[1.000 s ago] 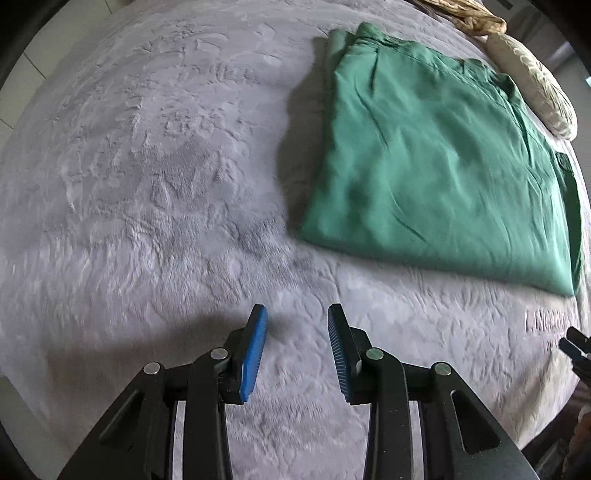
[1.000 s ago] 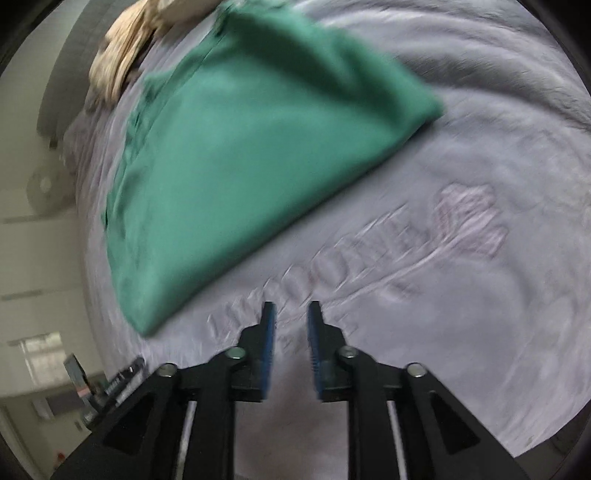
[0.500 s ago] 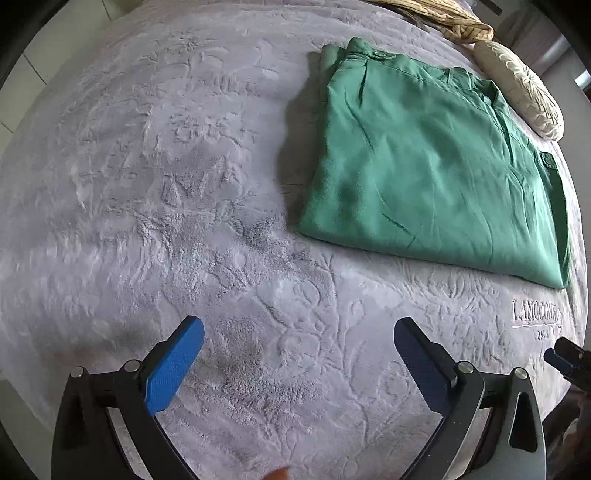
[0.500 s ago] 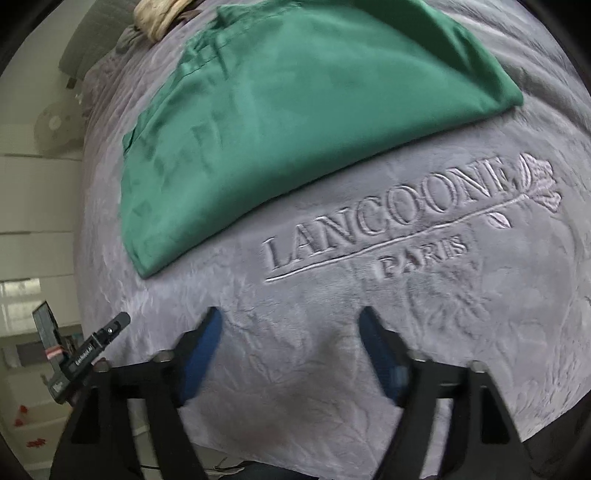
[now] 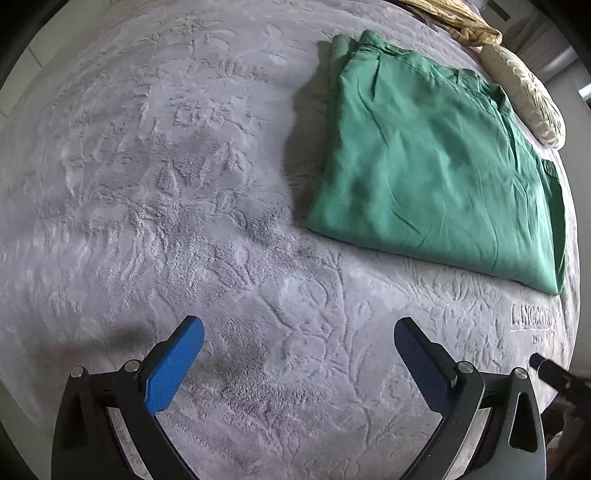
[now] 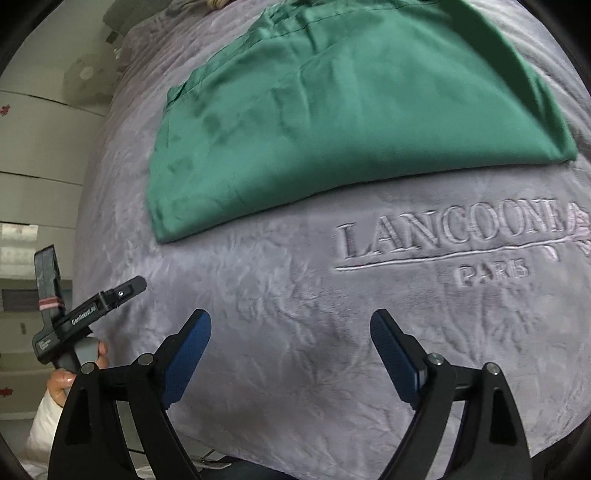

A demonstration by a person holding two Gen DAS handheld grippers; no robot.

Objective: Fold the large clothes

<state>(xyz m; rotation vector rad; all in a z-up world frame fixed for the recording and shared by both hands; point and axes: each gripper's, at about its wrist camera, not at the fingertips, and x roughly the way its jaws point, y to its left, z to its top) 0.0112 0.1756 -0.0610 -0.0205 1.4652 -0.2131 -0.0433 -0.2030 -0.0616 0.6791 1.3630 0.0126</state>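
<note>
A green garment (image 5: 436,166) lies folded flat into a rectangle on the grey embossed blanket (image 5: 166,166), at the upper right of the left wrist view. It also shows in the right wrist view (image 6: 351,107), across the top. My left gripper (image 5: 299,343) is open wide and empty, above bare blanket well short of the garment's near edge. My right gripper (image 6: 291,332) is open wide and empty, above the blanket short of the "LANCOONE PARIS" lettering (image 6: 458,240). The left gripper's body (image 6: 88,317) shows at the left of the right wrist view.
A cream cushion (image 5: 528,96) and a crumpled beige cloth (image 5: 454,22) lie at the far end of the bed, beyond the garment. A fan (image 6: 85,77) and white cabinets (image 6: 37,147) stand past the bed's left edge in the right wrist view.
Both grippers have gone from nearly shut to wide open. Both have drawn back a little from the garment, which lies still.
</note>
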